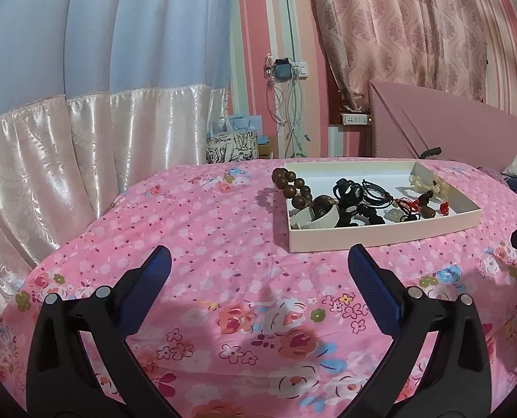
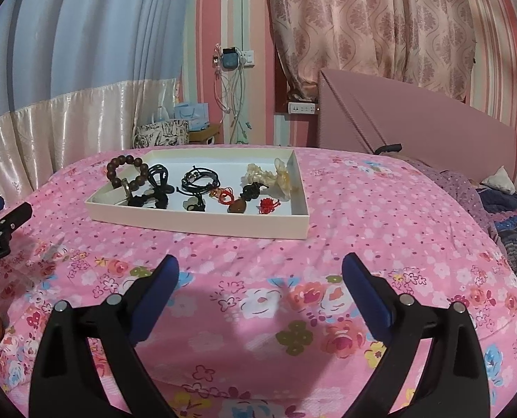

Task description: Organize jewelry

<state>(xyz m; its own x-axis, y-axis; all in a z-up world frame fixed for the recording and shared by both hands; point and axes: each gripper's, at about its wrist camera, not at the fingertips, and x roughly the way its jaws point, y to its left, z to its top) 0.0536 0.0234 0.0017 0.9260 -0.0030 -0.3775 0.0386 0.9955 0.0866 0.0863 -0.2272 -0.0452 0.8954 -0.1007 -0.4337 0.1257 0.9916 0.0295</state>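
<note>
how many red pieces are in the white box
2: a red knotted charm near the box's front right corner, and a red cord piece left of it. Others may hide under the black cords.

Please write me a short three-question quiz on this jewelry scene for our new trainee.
1. True or false: the left tool and right tool are both open and empty.
2. Where does the brown bead bracelet sit? A) draped over the left rim of the white tray B) on the floral bedspread C) in a tool
3. Fill in: the small red knot ornament lies near the tray's ____ side.

Key: 1 true; 2 A; 3 right
</note>
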